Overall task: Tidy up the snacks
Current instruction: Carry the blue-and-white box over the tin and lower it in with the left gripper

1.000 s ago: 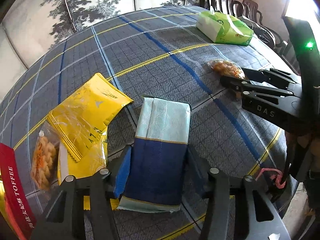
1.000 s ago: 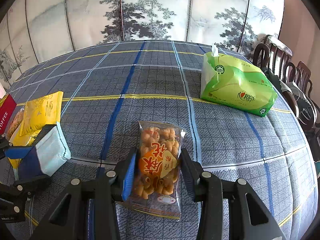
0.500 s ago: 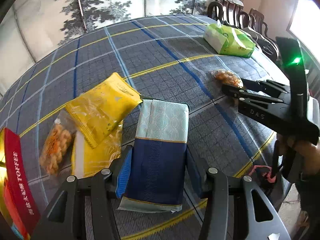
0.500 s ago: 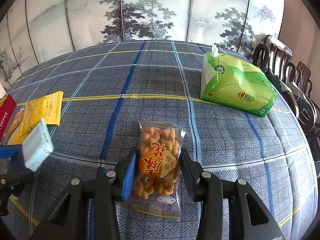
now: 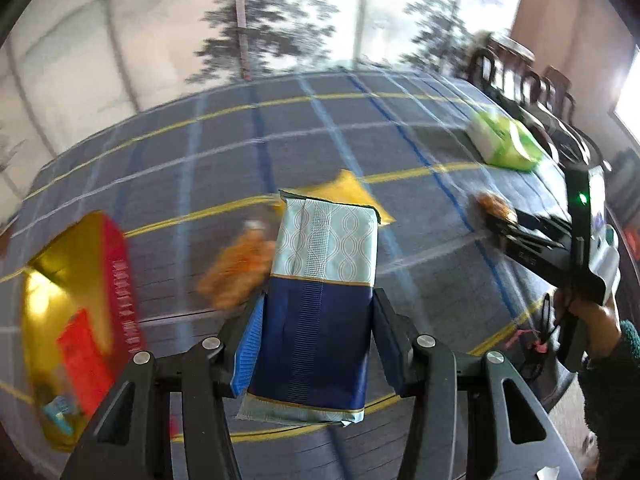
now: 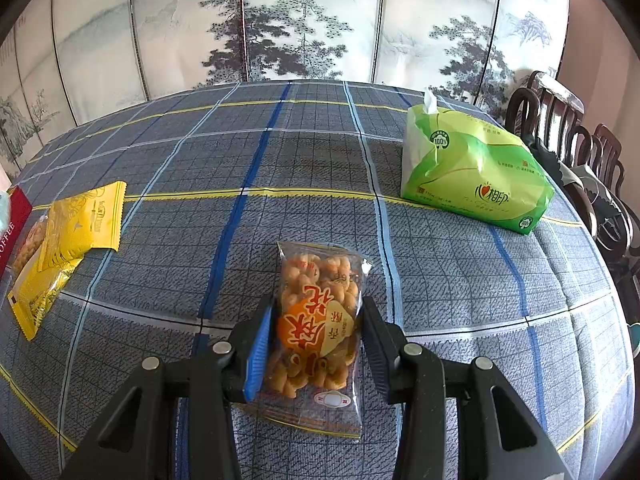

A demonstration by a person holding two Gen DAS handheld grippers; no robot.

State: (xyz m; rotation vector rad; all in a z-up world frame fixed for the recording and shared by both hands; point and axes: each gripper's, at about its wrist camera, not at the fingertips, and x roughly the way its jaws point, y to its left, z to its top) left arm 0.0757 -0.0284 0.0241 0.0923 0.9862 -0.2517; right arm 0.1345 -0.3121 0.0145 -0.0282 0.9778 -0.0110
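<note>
My left gripper (image 5: 316, 344) is shut on a blue and pale-teal snack pack (image 5: 320, 300) and holds it lifted above the table. Below it lie a clear bag of orange twists (image 5: 236, 268) and a yellow packet (image 5: 348, 196), blurred. My right gripper (image 6: 316, 344) is shut on a clear bag of golden fried twists (image 6: 320, 320) that rests on the checked tablecloth (image 6: 280, 184). That gripper also shows at the right of the left wrist view (image 5: 520, 236). Two yellow packets (image 6: 80, 224) lie at the left of the right wrist view.
A red and gold toffee box (image 5: 80, 312) stands at the left; its edge shows in the right wrist view (image 6: 12, 224). A green tissue pack (image 6: 472, 168) sits at the far right. Dark wooden chairs (image 6: 568, 136) stand past the table's right edge. A painted screen (image 6: 304, 20) stands behind.
My left gripper has lifted the blue pack off the table and swung left toward the toffee box; it has left the right wrist view. The right gripper and its bag have not moved.
</note>
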